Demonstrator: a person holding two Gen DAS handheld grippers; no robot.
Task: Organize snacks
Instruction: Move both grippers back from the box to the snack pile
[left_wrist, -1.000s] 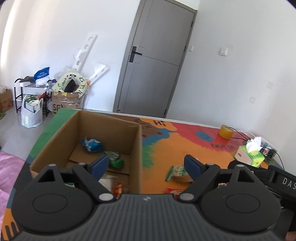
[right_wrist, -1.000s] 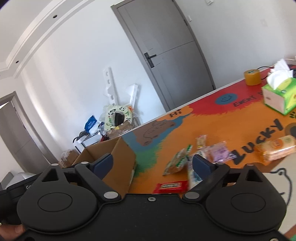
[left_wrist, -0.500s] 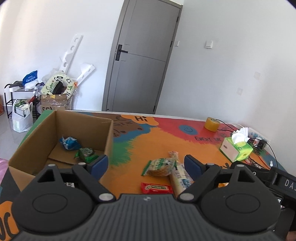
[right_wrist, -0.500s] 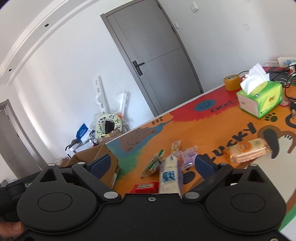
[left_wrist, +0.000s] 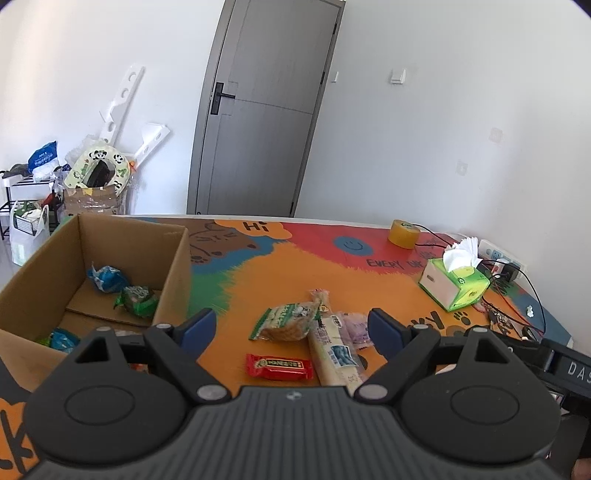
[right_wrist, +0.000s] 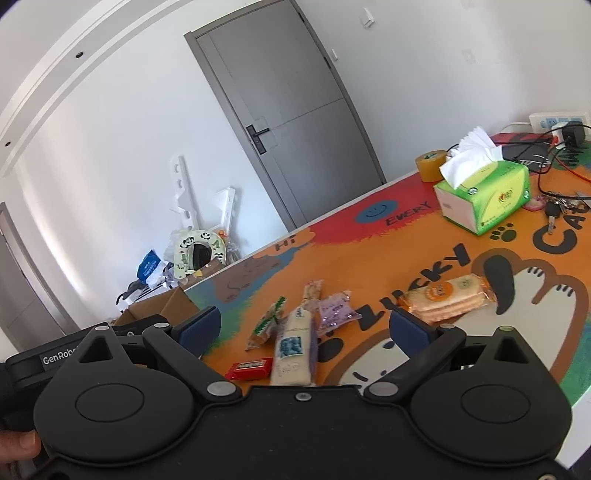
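Note:
A cardboard box (left_wrist: 173, 258) stands at the table's left and holds a blue packet (left_wrist: 105, 277), a green packet (left_wrist: 138, 300) and others. Loose snacks lie on the mat: a red bar (left_wrist: 279, 367), a green-white cracker pack (left_wrist: 286, 320), a long white pack (left_wrist: 334, 354) and a purple packet (left_wrist: 354, 326). My left gripper (left_wrist: 291, 328) is open and empty above them. My right gripper (right_wrist: 304, 326) is open and empty over the same pile, with the red bar (right_wrist: 249, 369), the long white pack (right_wrist: 293, 345) and an orange biscuit pack (right_wrist: 445, 297) in its view.
A green tissue box (left_wrist: 456, 282) and a tape roll (left_wrist: 403, 233) stand at the back right, with cables, a power strip (left_wrist: 500, 258) and keys (right_wrist: 556, 210) near them. The colourful mat (left_wrist: 303, 258) covers the table. A door and clutter stand behind.
Both grippers have swung right from the box toward the pile of loose snacks. Both stay open and empty.

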